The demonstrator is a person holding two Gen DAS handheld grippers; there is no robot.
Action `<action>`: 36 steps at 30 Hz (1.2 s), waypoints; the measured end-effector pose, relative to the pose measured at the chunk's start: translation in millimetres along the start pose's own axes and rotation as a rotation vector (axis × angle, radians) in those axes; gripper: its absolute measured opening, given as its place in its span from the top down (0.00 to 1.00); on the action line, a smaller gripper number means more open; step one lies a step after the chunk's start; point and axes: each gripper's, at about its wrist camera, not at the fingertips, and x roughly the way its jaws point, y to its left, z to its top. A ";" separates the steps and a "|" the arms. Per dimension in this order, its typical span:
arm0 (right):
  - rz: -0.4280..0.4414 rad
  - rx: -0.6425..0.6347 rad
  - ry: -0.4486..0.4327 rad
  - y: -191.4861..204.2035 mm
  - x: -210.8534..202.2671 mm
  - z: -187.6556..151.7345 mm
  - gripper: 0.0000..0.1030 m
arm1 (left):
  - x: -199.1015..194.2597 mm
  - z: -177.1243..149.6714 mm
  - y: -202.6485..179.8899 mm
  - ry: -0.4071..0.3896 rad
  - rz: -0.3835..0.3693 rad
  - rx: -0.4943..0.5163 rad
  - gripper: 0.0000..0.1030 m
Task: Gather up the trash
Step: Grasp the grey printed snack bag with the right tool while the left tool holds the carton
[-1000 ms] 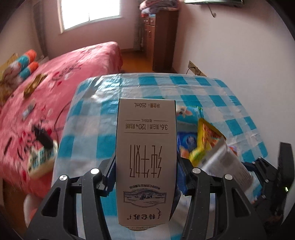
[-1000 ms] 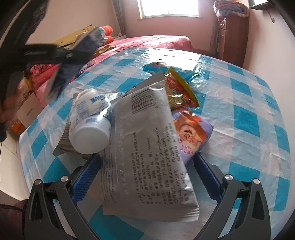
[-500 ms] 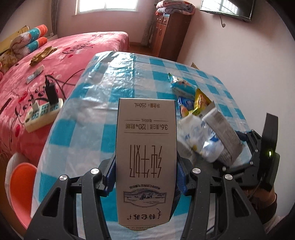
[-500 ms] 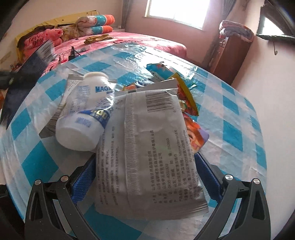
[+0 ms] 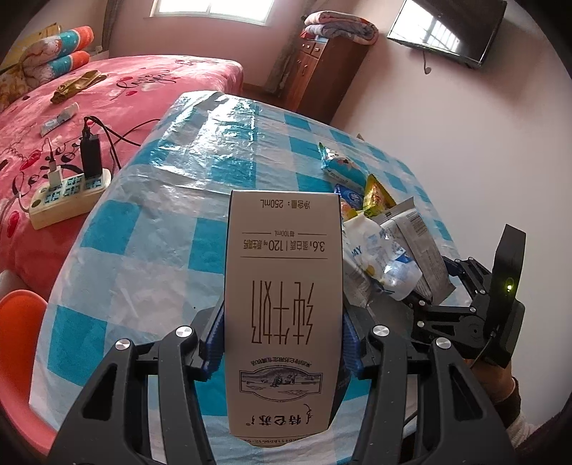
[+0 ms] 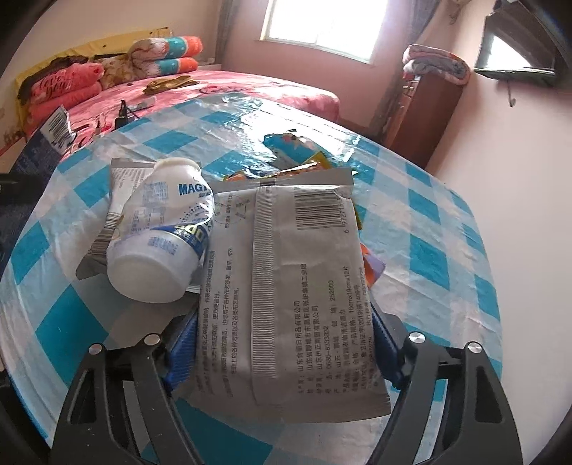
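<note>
Two grippers at work over checked table (image 5: 150, 229): left gripper (image 5: 282, 343) clamped on milk carton (image 5: 282, 304), held clear for disposal; right gripper (image 6: 282, 343), jaws just closing, pinching grey wrapper (image 6: 286, 286) beside toppled white bottle (image 6: 161, 236) in litter pile.

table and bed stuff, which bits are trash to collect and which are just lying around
Trash to collect:
- milk carton, in the left claw
- grey wipes packet, between the right claw's closing pads
- white plastic bottle
- snack wrappers

Just lying about:
- power strip with chargers, on the pink bed
- folded blankets
- wall TV
- wooden cabinet
</note>
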 end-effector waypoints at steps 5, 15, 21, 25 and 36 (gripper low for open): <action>-0.026 0.046 -0.018 -6.7 -10.0 -6.5 0.23 | 1.3 -6.3 5.7 0.003 -0.033 -0.010 0.47; 0.016 0.196 -0.054 -26.9 -35.2 -12.4 0.24 | 5.0 -16.8 11.4 0.004 -0.072 0.002 0.47; 0.067 0.281 -0.076 -39.0 -51.3 -10.7 0.24 | 4.1 -20.9 15.0 0.003 -0.095 0.001 0.47; 0.096 0.304 -0.091 -40.3 -59.6 -7.4 0.24 | 1.8 -23.2 16.8 0.001 -0.108 0.002 0.47; 0.182 0.289 -0.088 -14.6 -67.3 14.2 0.24 | -18.7 -27.9 38.4 -0.048 -0.108 -0.029 0.47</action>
